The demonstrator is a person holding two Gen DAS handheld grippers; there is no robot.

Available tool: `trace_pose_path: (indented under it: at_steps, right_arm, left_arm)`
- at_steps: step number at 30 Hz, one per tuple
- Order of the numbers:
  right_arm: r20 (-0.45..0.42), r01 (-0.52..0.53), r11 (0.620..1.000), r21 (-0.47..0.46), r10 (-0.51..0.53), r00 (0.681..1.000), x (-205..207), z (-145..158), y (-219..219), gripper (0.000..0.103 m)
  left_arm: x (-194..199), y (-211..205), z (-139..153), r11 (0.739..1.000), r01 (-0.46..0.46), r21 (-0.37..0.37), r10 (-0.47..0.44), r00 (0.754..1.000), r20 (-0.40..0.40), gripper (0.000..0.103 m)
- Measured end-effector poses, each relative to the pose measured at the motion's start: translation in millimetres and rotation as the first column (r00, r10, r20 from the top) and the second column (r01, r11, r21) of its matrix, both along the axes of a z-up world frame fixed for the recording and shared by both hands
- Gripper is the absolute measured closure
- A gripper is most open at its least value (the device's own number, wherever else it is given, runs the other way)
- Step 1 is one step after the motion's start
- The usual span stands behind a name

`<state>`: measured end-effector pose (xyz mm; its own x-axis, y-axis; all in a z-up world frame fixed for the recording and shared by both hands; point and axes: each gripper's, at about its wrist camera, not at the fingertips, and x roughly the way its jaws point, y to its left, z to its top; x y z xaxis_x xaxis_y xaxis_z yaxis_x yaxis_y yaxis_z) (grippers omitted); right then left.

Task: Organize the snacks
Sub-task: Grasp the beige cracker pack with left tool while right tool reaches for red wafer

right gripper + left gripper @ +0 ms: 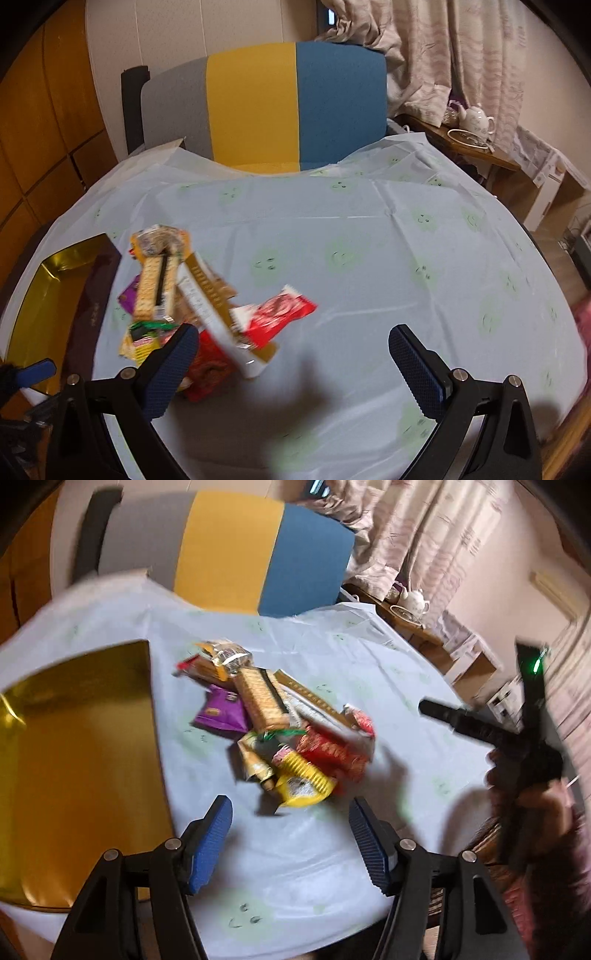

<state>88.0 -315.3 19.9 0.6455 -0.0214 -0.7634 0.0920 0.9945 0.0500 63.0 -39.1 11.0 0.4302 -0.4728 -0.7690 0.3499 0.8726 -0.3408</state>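
A pile of snacks [280, 731] lies mid-table on the pale blue cloth [388, 686]: a purple packet [221, 712], a cracker pack [260, 698], a long gold-and-white box [310, 701], a red packet [332, 753] and a yellow one [303, 781]. My left gripper [291, 834] hovers just short of the pile, open with nothing between its blue pads. In the right wrist view, my right gripper [295, 369] is open too; its left finger [173, 369] overlaps the pile [192, 302], near a red-and-white wrapper [280, 314]. The right gripper [461, 720] also shows at the right of the left wrist view.
An open gold-lined box [74, 746] sits on the table left of the pile [55, 291]. A chair with a grey, yellow and blue back [258, 107] stands behind the table. A side table with a white teapot [476, 118] and curtains are at the right.
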Motion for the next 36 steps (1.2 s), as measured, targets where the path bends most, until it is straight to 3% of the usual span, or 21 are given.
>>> trace_pose_path:
  at_steps: [5,8,16,23,24,32,36]
  right_arm:
    - [-0.049,0.048,0.996,0.080,-0.044,0.998,16,-18,-39,0.000]
    - [-0.073,0.101,0.974,0.202,-0.088,0.993,20,-22,-56,0.000]
    - [-0.040,0.112,0.963,0.245,-0.106,0.994,18,-16,-61,0.000]
    - [-0.023,0.115,0.950,0.290,-0.113,0.993,16,-14,-67,0.000]
    - [-0.022,0.115,0.950,0.290,-0.114,0.993,16,-14,-67,0.000]
    - [-0.031,0.089,0.966,0.244,-0.083,0.996,19,-15,-57,0.000]
    - [-0.081,0.095,0.976,0.196,-0.080,0.993,23,-23,-53,0.000]
  left_arm:
    - [36,-13,0,0.998,0.007,0.068,-0.003,0.998,-0.061,0.037]
    - [63,-28,-6,0.993,0.003,0.121,0.010,0.995,-0.104,0.037]
    - [122,-71,-29,0.971,0.002,0.240,0.044,0.981,-0.188,0.037]
    - [145,-95,-49,0.930,0.003,0.368,0.066,0.982,-0.176,0.037]
    - [148,-96,-48,0.925,0.000,0.380,0.065,0.985,-0.160,0.043]
    - [118,-73,-36,0.959,0.003,0.284,0.017,0.998,-0.068,0.048]
    - [93,-56,-22,0.978,0.015,0.210,-0.006,0.999,-0.044,0.048]
